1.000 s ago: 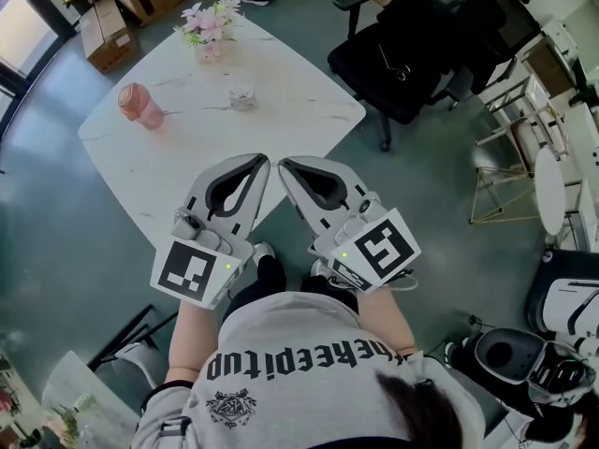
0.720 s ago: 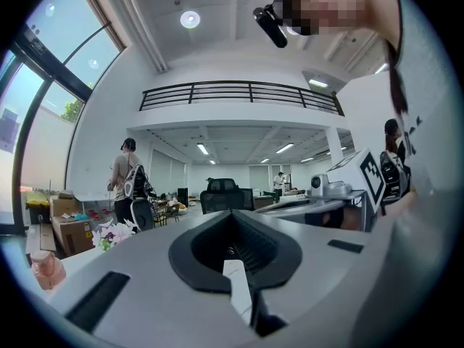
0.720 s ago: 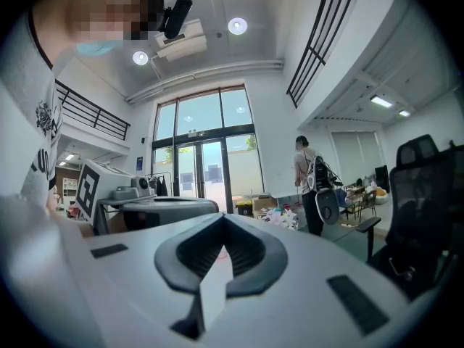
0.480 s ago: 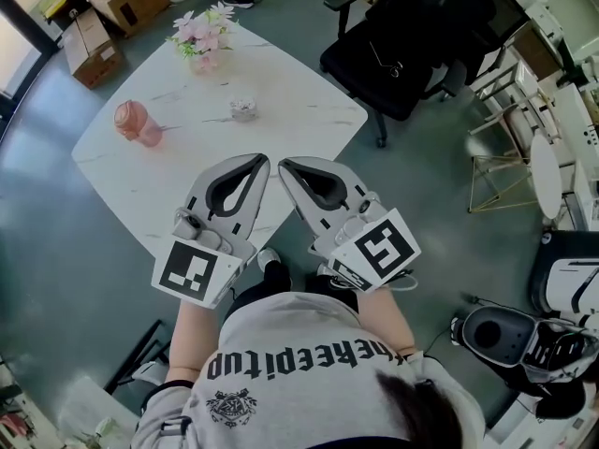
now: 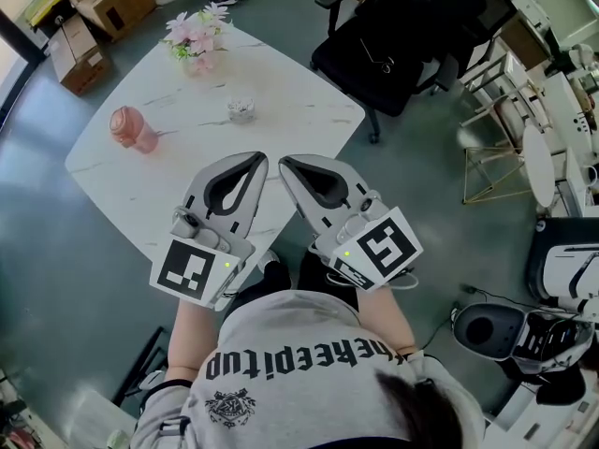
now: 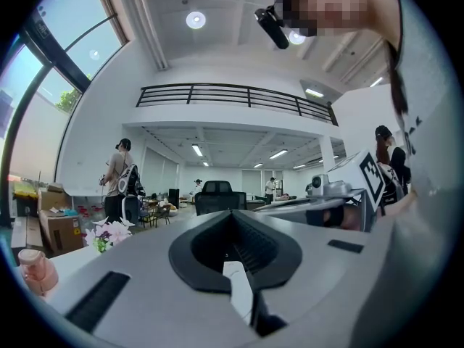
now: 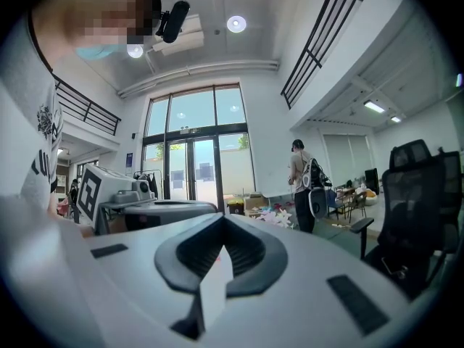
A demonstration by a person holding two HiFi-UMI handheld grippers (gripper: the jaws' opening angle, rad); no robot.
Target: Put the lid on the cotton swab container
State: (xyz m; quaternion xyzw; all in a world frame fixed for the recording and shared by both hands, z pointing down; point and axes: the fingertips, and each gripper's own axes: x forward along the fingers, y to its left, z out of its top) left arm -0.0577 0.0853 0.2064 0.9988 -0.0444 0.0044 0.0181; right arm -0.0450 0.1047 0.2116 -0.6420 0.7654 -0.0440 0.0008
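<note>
As seen from the head view, the upper left is filled by a white desk (image 5: 298, 96), and a black chair (image 5: 393, 36) is placed at its 2 o'clock. Over the desk's 6 o'clock edge the left hand-held gripper (image 5: 256, 158) and the right hand-held gripper (image 5: 284, 164) are held side by side, each with its jaws closed together on nothing. Flowers (image 5: 194, 37) are set at the desk's 12 o'clock and a pink bottle (image 5: 131, 131) at 9 o'clock. The swab container (image 5: 241, 110) is seen near the middle, well apart from both.

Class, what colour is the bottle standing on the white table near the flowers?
Pink and see-through. The bottle shows best in the head view.
</note>
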